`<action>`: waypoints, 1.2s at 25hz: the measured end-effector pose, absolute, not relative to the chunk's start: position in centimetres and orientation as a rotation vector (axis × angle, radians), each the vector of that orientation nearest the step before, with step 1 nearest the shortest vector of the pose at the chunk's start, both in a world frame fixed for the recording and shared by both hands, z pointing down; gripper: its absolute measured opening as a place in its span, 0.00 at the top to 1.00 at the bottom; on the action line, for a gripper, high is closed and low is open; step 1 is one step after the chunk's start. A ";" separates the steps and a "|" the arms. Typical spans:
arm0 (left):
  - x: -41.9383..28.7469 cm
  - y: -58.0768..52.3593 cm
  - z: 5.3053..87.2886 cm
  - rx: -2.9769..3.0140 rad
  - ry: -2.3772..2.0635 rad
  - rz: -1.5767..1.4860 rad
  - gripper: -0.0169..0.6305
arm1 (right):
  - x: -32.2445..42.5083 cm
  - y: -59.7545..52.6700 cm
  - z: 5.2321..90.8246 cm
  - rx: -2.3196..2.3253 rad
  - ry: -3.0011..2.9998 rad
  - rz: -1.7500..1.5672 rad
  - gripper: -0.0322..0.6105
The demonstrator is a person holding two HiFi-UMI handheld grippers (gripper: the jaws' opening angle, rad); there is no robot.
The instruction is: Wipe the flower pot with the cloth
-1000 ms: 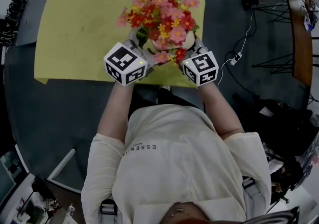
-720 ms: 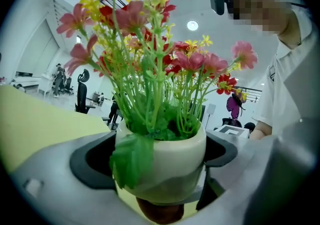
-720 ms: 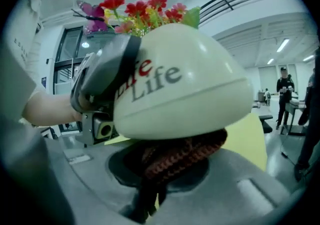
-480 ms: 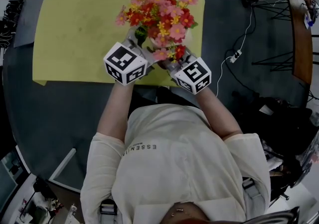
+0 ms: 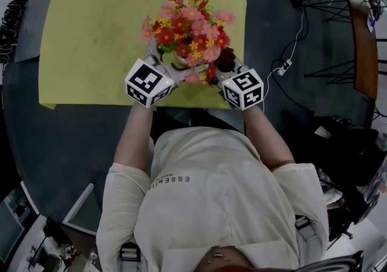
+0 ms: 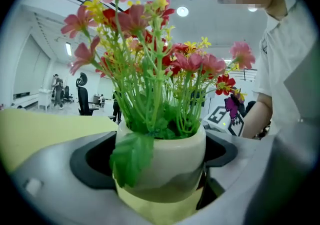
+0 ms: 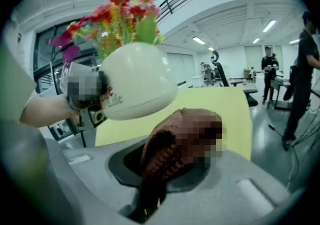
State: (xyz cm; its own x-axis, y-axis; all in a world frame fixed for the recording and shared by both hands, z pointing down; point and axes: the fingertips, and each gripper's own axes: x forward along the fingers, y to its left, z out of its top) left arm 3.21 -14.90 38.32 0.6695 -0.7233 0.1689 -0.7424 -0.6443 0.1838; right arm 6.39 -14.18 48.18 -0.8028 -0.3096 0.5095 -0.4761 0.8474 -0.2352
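Observation:
A white flower pot (image 6: pixel 165 154) holds red, pink and yellow flowers (image 5: pixel 188 26). My left gripper (image 6: pixel 160 164) is shut on it, one wide jaw on each side of its belly. In the right gripper view the pot (image 7: pixel 135 81) hangs tilted above the yellow mat (image 7: pixel 220 109), with the left gripper's hand behind it. A brown knitted cloth (image 7: pixel 172 144) is bunched between the jaws of my right gripper (image 7: pixel 165 169), which is shut on it just right of the pot and below it. In the head view both grippers (image 5: pixel 172 66) (image 5: pixel 227 71) sit under the bouquet, and the pot is mostly hidden.
The yellow mat (image 5: pixel 97 29) lies on a dark round table (image 5: pixel 54 138), and the pot is over its near edge. Cables and a power strip (image 5: pixel 284 70) lie on the floor at right. People and office chairs stand far off in the room.
Both grippers have sunk a little toward the mat's near edge, taking the pot and its flowers with them. The right gripper rolled slightly with the cloth.

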 end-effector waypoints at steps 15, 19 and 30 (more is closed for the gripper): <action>2.8 -12.3 51.5 2.769 -1.034 0.444 0.13 | 9.4 -18.6 51.9 0.783 -2.442 0.570 0.88; 1.7 -12.5 53.3 2.766 -1.022 0.479 0.13 | 8.5 -18.3 53.7 0.736 -2.414 0.569 0.88; 1.5 -12.8 55.3 2.693 -1.021 0.454 0.13 | 8.6 -19.0 54.7 0.707 -2.416 0.516 0.88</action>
